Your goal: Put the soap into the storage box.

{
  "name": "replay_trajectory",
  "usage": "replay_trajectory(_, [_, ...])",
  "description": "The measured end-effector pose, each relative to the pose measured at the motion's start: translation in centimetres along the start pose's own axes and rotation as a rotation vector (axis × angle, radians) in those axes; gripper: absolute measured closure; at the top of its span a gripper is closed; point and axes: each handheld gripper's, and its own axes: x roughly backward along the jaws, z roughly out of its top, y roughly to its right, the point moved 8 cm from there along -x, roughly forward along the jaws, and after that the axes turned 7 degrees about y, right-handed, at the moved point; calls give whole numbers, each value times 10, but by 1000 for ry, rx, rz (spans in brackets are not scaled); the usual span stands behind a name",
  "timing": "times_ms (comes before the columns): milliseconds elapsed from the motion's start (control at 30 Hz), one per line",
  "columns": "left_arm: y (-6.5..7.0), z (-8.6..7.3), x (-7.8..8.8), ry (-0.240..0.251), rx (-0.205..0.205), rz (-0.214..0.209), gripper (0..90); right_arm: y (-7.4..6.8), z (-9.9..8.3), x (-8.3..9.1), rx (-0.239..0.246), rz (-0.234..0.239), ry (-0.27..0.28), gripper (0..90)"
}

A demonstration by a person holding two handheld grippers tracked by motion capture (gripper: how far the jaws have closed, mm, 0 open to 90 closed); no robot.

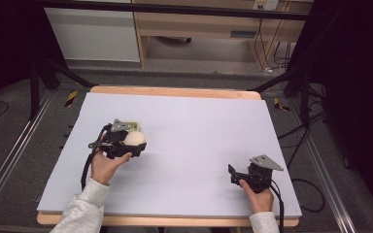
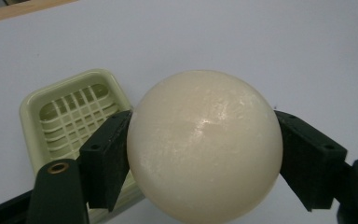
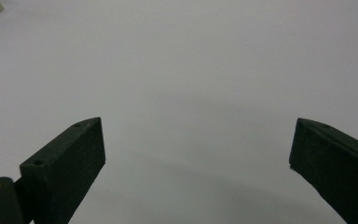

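Firmly clamped, left gripper (image 2: pixel 204 154) on cream ball (image 2: pixel 204 144), seemingly above slotted tray (image 2: pixel 70 112), right gripper (image 3: pixel 198 158) gaping wide.

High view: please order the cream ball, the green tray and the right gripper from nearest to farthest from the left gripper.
1. The cream ball: clamped between the jaws of the left gripper, on the left part of the table.
2. The green tray: just behind the ball, partly hidden by the gripper.
3. The right gripper: far across the mat, at the near right.
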Motion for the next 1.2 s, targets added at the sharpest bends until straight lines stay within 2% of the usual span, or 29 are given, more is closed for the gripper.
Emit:
replay_trajectory(633, [-23,2,-4,-6,32,32,245,-1,-1,-2,3,2,-7,38])
replay_trajectory(1200, [-35,11,-14,-10,31,51,244,-2,0,-3,7,-1,-6,38])
